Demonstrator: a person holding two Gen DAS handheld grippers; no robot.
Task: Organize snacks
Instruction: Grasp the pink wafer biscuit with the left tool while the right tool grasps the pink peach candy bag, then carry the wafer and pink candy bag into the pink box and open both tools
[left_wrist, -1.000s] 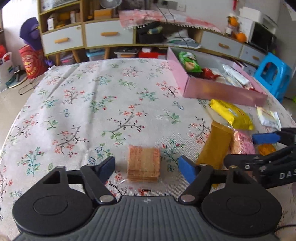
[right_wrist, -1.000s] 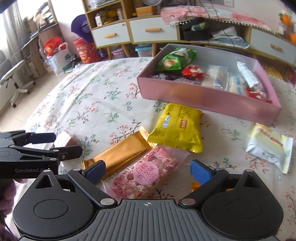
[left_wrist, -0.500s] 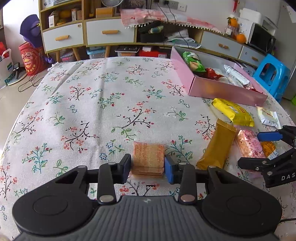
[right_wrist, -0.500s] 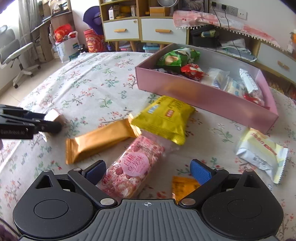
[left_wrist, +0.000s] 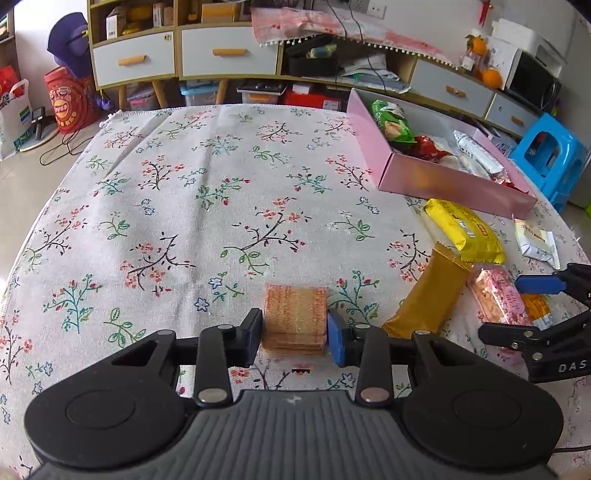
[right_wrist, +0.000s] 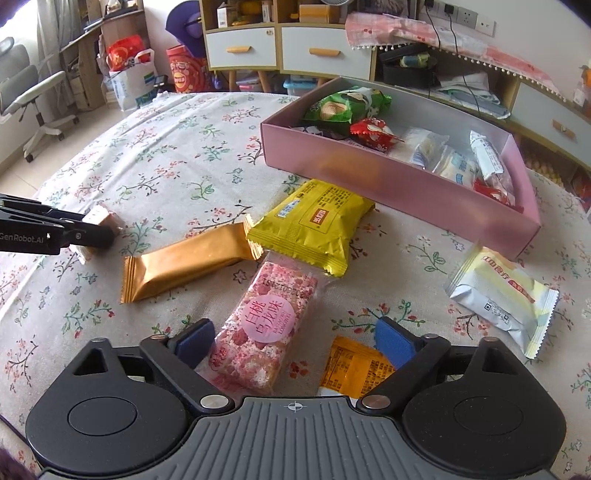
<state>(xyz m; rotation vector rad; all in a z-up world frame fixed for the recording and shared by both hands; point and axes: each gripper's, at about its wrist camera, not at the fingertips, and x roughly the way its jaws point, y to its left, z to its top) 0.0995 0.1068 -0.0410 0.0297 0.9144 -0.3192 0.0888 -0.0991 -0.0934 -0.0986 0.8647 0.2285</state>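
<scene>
The left gripper (left_wrist: 295, 334) is clenched on the wafer pack (left_wrist: 295, 317), pads pressing its two short sides; the pack rests on the table (left_wrist: 184, 206), well short of the pink box (left_wrist: 443, 184) and to its left. It looks light, stiff and brittle in thin clear wrap, so I judge a gentle side squeeze is the right hold.

The right gripper (right_wrist: 295, 343) is closing, its jaws not yet pressing the pink bar (right_wrist: 266, 325) between them, which lies in front of the box, beside an orange sachet (right_wrist: 354, 365). The bar looks soft and crinkly-wrapped; its long edges seem the best hold.
</scene>
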